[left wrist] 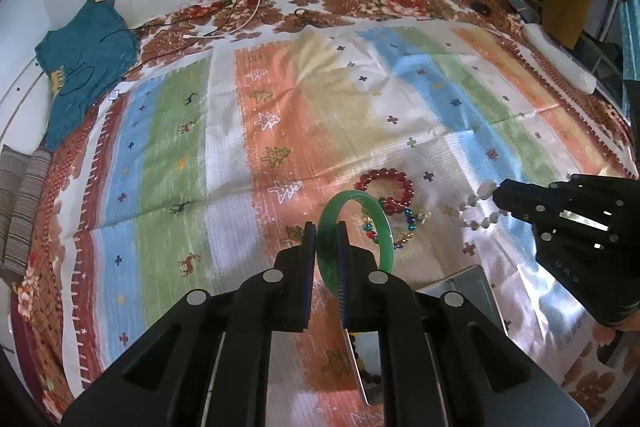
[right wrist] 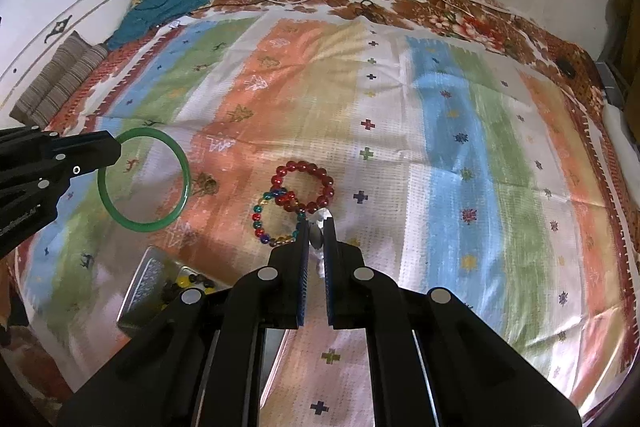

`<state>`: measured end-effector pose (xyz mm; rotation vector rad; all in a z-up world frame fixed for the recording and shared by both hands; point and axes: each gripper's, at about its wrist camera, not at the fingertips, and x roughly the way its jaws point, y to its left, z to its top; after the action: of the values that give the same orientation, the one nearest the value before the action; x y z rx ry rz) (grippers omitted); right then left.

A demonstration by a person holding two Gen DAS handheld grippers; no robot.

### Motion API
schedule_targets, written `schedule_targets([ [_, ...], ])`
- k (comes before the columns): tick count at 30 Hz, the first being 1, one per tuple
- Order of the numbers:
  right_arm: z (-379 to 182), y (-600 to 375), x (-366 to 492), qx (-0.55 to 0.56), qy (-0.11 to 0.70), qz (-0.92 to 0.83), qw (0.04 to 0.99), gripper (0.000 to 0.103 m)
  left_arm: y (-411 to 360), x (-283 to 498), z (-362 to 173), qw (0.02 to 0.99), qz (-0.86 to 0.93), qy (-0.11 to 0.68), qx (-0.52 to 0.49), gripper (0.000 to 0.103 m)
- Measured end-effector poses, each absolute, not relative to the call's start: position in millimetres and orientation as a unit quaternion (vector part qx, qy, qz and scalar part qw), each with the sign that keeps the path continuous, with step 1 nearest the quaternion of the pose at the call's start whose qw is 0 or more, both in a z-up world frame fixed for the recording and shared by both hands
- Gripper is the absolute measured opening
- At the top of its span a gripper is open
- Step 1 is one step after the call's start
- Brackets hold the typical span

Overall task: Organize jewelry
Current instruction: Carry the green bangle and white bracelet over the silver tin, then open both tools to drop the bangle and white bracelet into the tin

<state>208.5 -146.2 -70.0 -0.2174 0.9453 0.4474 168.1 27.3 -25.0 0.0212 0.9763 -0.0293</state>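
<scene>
Here, the left gripper [left wrist: 326,227] is clamped on the green bangle [left wrist: 360,223], and the right gripper [right wrist: 316,227] is closed on a white bead bracelet [left wrist: 482,205]. The metal box [right wrist: 150,287] lies below and between them, slightly nearer the left gripper; red [right wrist: 308,187] and multicoloured [right wrist: 274,221] bracelets rest on the cloth [right wrist: 400,107].

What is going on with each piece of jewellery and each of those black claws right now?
Green bangle: clamped in left gripper, lifted.
White bead bracelet: clamped in right gripper, dangling.
Red bead bracelet: lying on cloth.
Multicoloured bead bracelet: lying on cloth, overlapping the red one.
Metal box: open, beads inside.
</scene>
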Motion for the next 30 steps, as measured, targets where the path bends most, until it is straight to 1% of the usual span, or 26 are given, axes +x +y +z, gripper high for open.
schedule_targets([
  [11, -65, -143, 191, -0.106, 0.444, 0.224, 0.861, 0.008, 15, 141, -15, 0.889, -0.029, 0.457, 0.013, 0.009],
  [23, -59, -142, 163, -0.101, 0.439, 0.242, 0.859, 0.008, 5, 118, -16, 0.890, -0.033, 0.455, 0.019, 0.009],
  [28, -61, -145, 155, -0.095, 0.445, 0.246, 0.856, 0.008, 1, 109, -20, 0.887, -0.036, 0.460, 0.021, 0.009],
  [30, -66, -145, 154, -0.093, 0.453, 0.251, 0.851, 0.008, -2, 109, -27, 0.877, -0.043, 0.477, 0.021, 0.011],
])
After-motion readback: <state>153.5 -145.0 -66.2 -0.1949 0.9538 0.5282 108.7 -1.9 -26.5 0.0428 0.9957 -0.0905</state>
